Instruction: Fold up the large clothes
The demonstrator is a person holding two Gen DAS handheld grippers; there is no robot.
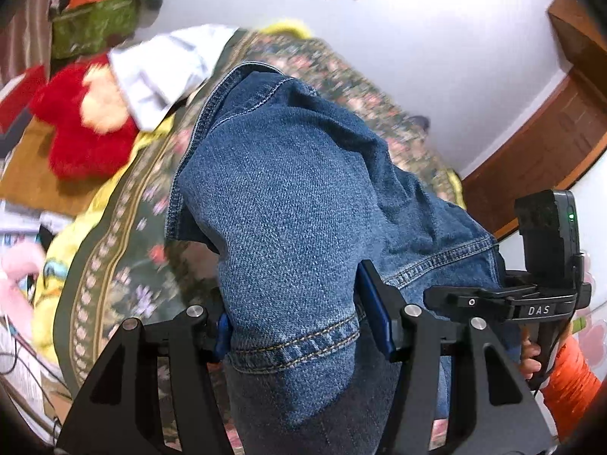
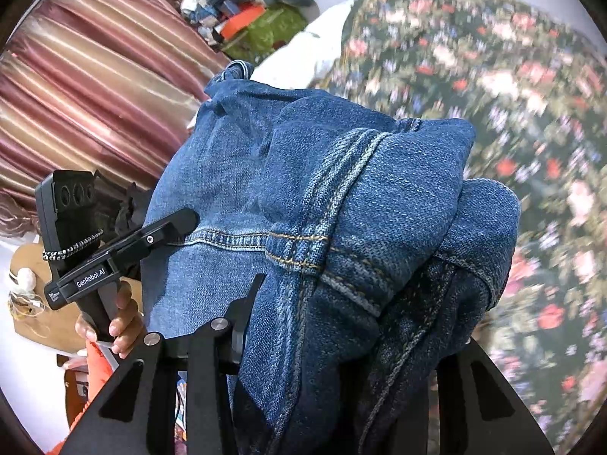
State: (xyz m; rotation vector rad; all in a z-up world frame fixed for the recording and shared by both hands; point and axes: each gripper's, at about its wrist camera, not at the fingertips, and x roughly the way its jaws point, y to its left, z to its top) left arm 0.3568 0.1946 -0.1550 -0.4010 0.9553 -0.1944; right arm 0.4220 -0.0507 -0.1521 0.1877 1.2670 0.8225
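Black angular left gripper (image 1: 299,326) and right gripper (image 2: 341,337) both clamp thick, stitched blue denim jeans (image 1: 288,204) bunched ahead, above floral bedspread (image 2: 531,113).

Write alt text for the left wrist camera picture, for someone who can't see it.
The left gripper is clamped on a hemmed edge of blue denim jeans, held up over a floral bedspread. The right gripper holds the jeans alongside; a red plush toy lies behind.

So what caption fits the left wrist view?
Left tool clamps a blue denim garment above a floral bedspread.
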